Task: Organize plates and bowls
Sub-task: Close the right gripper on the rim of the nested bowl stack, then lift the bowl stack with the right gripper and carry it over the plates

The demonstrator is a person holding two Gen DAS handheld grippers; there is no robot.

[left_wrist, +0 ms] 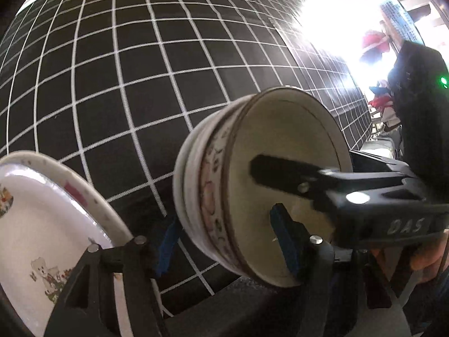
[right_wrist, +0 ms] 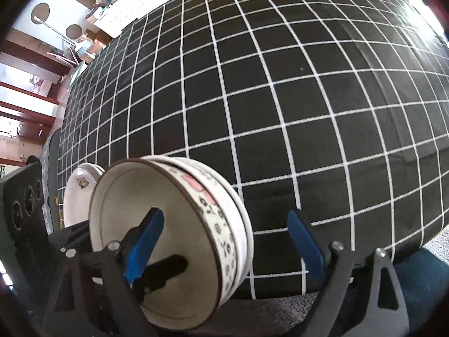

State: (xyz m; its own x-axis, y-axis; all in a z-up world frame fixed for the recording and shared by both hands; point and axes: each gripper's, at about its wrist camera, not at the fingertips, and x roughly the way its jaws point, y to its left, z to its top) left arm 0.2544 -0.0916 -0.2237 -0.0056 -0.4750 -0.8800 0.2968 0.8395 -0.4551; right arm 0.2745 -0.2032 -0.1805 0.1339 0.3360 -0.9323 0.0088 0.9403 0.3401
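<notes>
A stack of white bowls with pink and black flower bands [left_wrist: 219, 196] sits between the fingers of my left gripper [left_wrist: 227, 244], one blue pad inside the top bowl and one outside; the jaws stand around its wall. My right gripper [right_wrist: 230, 241] has its left finger [right_wrist: 146, 241] inside the same bowl stack [right_wrist: 196, 216] and its right finger [right_wrist: 306, 244] well outside, open. A white plate with cartoon prints [left_wrist: 42, 238] lies left of the bowls and also shows in the right wrist view [right_wrist: 77, 193].
A black tablecloth with a white grid [right_wrist: 280, 98] covers the table. The table's near edge and grey floor mat [right_wrist: 280, 306] lie under the grippers. The right gripper's black body [left_wrist: 393, 202] reaches into the left wrist view.
</notes>
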